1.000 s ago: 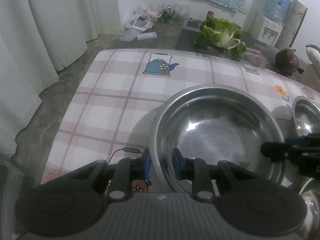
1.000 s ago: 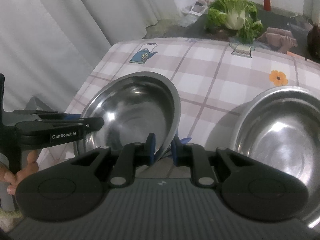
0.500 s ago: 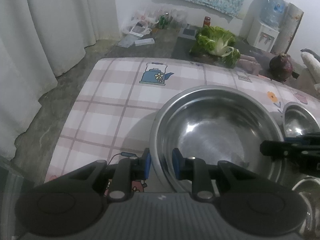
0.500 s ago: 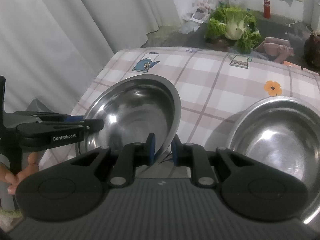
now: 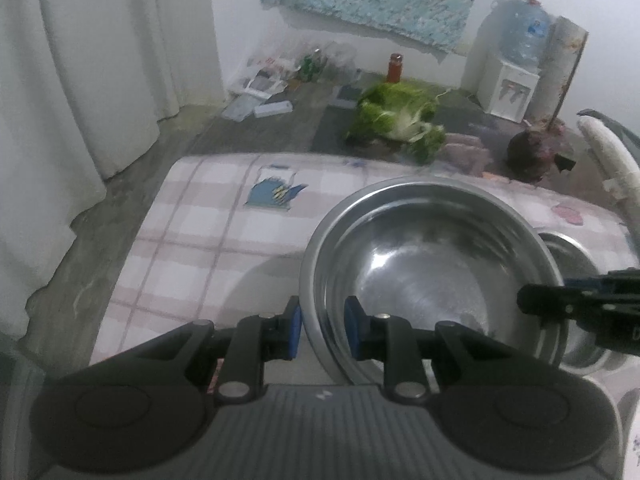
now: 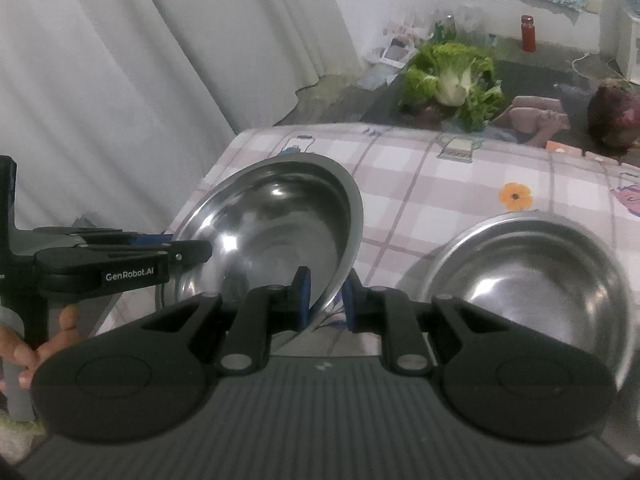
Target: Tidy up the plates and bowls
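Held bowl (image 6: 276,216) left of second bowl (image 6: 532,280)

Bowl (image 5: 432,264) seemingly higher off tablecloth (image 5: 208,236)

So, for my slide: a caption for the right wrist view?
Both grippers clamp the shiny steel bowl's rim above the checked tablecloth.

White lettering "GenRobot.AI" runs along the side of the left gripper (image 6: 192,250); nothing else is legible.
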A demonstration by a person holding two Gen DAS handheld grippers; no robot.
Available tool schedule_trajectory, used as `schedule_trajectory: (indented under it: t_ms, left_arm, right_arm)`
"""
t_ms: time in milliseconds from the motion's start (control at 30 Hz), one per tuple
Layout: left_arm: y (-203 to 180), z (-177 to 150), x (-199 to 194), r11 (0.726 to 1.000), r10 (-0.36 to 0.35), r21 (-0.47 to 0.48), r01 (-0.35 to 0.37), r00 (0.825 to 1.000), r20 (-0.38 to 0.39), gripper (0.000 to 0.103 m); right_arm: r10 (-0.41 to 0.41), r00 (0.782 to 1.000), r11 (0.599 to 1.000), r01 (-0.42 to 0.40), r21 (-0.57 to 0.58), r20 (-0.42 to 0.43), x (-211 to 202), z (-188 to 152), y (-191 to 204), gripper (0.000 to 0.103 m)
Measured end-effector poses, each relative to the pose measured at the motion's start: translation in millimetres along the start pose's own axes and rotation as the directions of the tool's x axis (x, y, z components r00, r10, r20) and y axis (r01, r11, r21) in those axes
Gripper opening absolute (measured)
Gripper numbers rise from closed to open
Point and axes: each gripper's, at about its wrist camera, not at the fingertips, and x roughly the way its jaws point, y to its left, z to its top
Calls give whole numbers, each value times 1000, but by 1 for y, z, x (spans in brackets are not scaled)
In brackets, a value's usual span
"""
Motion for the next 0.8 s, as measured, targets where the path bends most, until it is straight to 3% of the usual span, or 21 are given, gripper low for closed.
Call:
schedule_trajectory:
  t_ms: [233, 433, 800]
  left_arm:
    - [-55, 13, -2, 995, -75, 64, 74, 997, 28, 24]
    - [-102, 11, 16, 984, -129, 118, 130, 992, -10, 24]
    - [-141, 1, 44, 976, -125, 173, 134, 990, -67, 24]
  right_arm:
    - [-55, 997, 998, 52, 45, 53, -49, -4, -38, 16]
    - [-147, 988, 986, 142, 90, 51, -78, -16, -75, 19]
    - [-217, 976, 968, 214, 127, 8, -77, -45, -115, 20]
